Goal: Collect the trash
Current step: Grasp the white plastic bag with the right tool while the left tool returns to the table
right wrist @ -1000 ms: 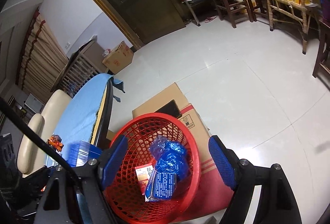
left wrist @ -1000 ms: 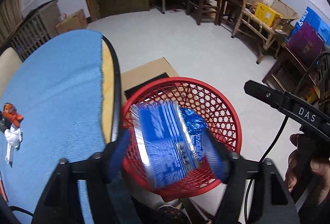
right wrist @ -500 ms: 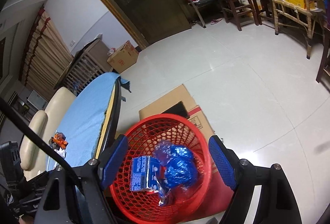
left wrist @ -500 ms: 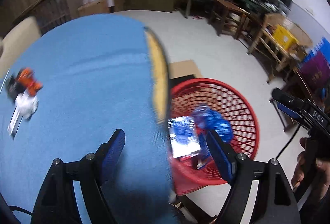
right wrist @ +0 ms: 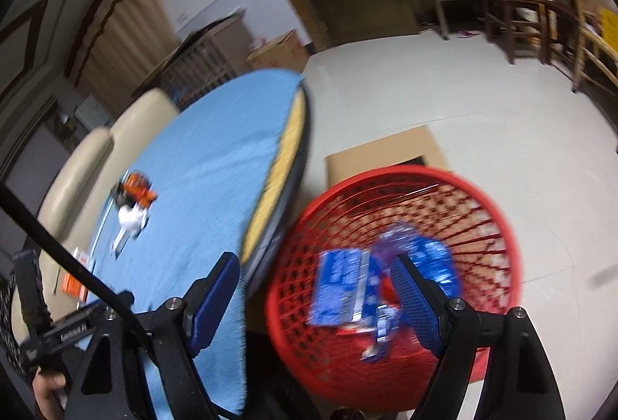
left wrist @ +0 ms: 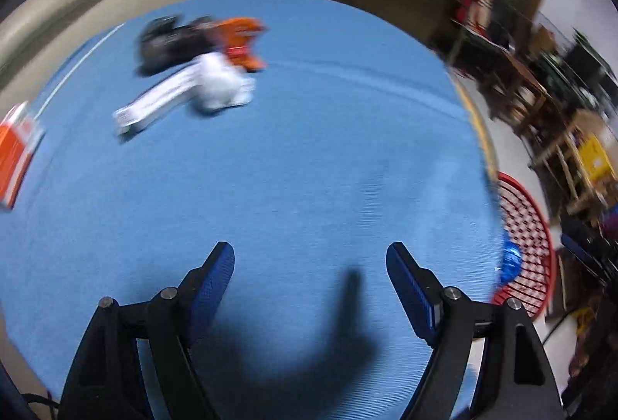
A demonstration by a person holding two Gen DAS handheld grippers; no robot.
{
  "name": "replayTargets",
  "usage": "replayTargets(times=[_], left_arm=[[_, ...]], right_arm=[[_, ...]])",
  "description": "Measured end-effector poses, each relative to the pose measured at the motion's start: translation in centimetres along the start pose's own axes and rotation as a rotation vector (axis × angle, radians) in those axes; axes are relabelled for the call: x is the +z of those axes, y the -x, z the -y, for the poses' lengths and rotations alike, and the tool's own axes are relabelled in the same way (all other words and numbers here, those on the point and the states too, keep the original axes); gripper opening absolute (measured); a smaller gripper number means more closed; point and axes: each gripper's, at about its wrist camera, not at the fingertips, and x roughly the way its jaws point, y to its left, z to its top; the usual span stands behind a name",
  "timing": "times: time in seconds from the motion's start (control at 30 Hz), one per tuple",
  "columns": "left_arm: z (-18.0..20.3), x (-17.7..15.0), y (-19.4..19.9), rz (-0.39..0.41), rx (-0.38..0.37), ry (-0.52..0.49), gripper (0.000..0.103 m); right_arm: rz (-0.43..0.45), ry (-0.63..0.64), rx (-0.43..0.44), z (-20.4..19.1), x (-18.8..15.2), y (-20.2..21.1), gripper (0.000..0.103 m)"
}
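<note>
1. My left tool (left wrist: pixel 311 257) gapes empty over the blue counter (left wrist: pixel 309 169); ahead lie three wrappers (left wrist: pixel 201 68).
2. My right tool (right wrist: pixel 316 273), also apart and empty, hangs above one red basket (right wrist: pixel 498 219) containing blue packets (right wrist: pixel 340 284).

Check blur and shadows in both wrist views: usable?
Left wrist: trash pile smeared by motion blur, dark shadow on the cloth near the gripper. Right wrist: basket and its blue wrappers streaked; fisheye bends the table edge.

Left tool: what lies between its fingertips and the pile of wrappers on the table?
In the left wrist view, only bare blue tablecloth lies between the open left tool and the pile of wrappers.
</note>
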Motion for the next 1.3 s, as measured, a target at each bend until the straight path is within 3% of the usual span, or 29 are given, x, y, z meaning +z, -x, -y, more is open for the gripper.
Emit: replayTargets(times=[0.27, 0.53, 0.8, 0.97, 1.13, 1.17, 1.2, 1.23, 1.3], left_arm=[[-7.8, -1.0, 0.5, 0.036, 0.078, 0.133, 0.081], [-12.5, -1.3, -0.6, 0.046, 0.144, 0.203, 0.081], [-12.5, -1.4, -1.1, 0.072, 0.207, 0.149, 0.085], [-12.7, -1.1, -1.4, 0.079, 0.200, 0.153, 0.090], [-12.6, -1.2, -1.4, 0.081, 0.194, 0.144, 0.093], [-12.5, -1.2, -1.4, 0.080, 0.196, 0.137, 0.093], [-12.6, -1.1, -1.4, 0.076, 0.193, 0.137, 0.093], [-12.6, -1.1, -1.3, 0.073, 0.186, 0.143, 0.093], [-13.4, -0.8, -0.9, 0.072, 0.139, 0.193, 0.093]], right_arm=[[-0.075, 0.147, 0.032, -7.5, -0.9, -3.4, 0.083], [-0.133, 0.312, 0.100, -17.1, -0.9, -8.8, 0.083], [-0.155, 0.448, 0.170, -27.0, -0.3, -15.0, 0.083], [-0.143, 0.489, 0.153, -31.3, 0.8, -18.8, 0.083], [-0.176, 0.493, 0.126, -32.7, 1.4, -22.2, 0.082], [-0.190, 0.494, 0.134, -32.9, 1.4, -22.9, 0.079], [-0.201, 0.491, 0.147, -32.9, 1.4, -23.3, 0.055], [-0.230, 0.480, 0.164, -32.9, 1.4, -23.9, 0.039], [-0.239, 0.463, 0.201, -32.5, 1.6, -24.0, 0.035]])
